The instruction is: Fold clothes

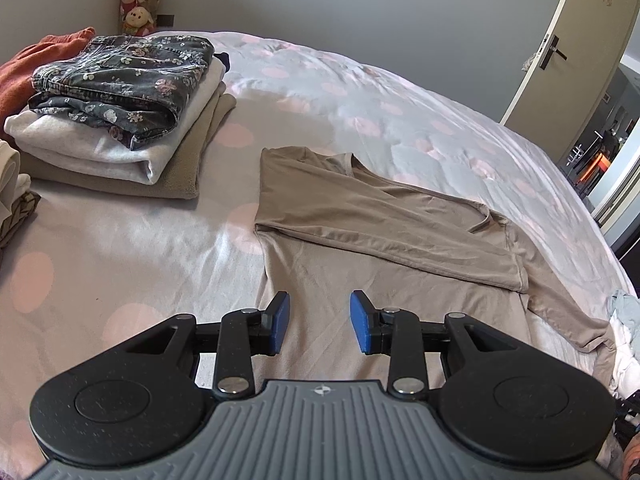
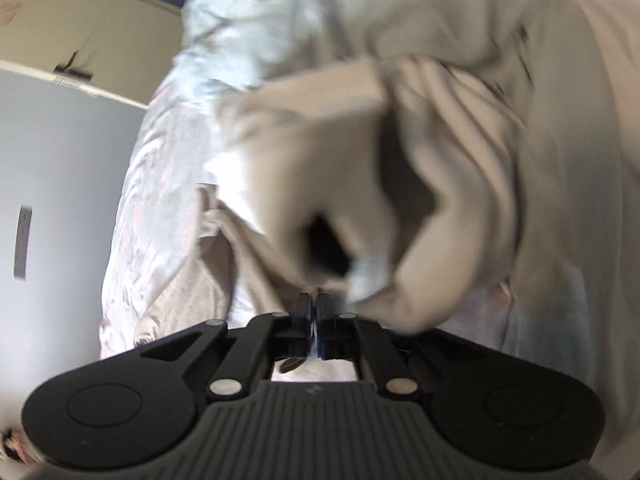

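A beige long-sleeved shirt (image 1: 360,224) lies flat on the bed, one sleeve folded across its chest and the other trailing to the right. My left gripper (image 1: 320,318) hovers open over the shirt's lower part, blue pads apart with nothing between them. In the right wrist view my right gripper (image 2: 316,300) is shut on a bunched fold of the beige shirt (image 2: 360,160), lifted and blurred close to the lens. The fingertips are hidden in the cloth.
A stack of folded clothes (image 1: 120,120) topped by floral denim sits at the back left of the bed (image 1: 360,92). An orange garment (image 1: 24,68) lies behind it. Light blue and white clothes (image 1: 624,320) pile up at the right edge. An open door (image 1: 560,48) stands to the right.
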`<state>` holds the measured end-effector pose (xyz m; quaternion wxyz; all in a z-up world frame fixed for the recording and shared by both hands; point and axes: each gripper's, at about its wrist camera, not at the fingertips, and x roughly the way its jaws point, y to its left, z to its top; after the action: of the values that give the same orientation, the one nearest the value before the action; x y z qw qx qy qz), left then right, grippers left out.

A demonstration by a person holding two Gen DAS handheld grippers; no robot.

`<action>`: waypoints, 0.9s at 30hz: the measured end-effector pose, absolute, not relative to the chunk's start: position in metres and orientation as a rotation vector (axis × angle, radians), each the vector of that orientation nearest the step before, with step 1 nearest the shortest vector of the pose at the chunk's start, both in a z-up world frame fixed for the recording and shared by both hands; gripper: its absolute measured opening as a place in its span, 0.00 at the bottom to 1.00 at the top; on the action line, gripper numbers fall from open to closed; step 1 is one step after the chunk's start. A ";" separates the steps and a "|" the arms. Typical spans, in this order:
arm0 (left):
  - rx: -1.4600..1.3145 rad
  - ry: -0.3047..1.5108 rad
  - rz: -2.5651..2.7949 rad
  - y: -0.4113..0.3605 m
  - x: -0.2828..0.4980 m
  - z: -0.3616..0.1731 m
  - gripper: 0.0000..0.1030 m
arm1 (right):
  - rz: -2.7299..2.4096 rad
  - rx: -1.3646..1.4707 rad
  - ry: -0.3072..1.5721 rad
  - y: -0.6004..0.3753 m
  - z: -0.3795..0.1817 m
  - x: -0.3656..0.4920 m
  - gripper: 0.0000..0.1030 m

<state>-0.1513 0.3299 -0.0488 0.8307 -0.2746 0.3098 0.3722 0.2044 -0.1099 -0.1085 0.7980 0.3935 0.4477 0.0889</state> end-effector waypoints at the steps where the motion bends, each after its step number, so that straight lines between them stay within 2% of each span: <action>1: -0.583 0.653 0.789 0.331 -0.153 -0.048 0.30 | 0.200 0.818 0.946 -0.108 -0.100 0.206 0.03; 4: -0.581 0.642 0.801 0.338 -0.160 -0.045 0.31 | 0.226 0.737 0.899 -0.101 -0.073 0.211 0.03; 6: -0.571 0.639 0.813 0.342 -0.163 -0.046 0.38 | 0.243 0.683 0.868 -0.096 -0.056 0.214 0.03; 14: -0.511 0.709 0.797 0.370 -0.153 -0.049 0.38 | 0.276 0.364 0.737 -0.076 0.053 0.255 0.03; 20: -0.487 0.771 0.740 0.395 -0.109 -0.037 0.38 | 0.412 0.262 0.741 -0.011 0.101 0.268 0.03; 27: -0.266 0.796 0.632 0.406 -0.057 -0.046 0.38 | 0.601 0.181 0.721 0.095 0.140 0.231 0.03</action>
<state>-0.0570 0.4065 -0.0464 0.8652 -0.1270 0.3800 0.3016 0.2306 0.0954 0.1400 0.8878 0.0871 0.3471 0.2893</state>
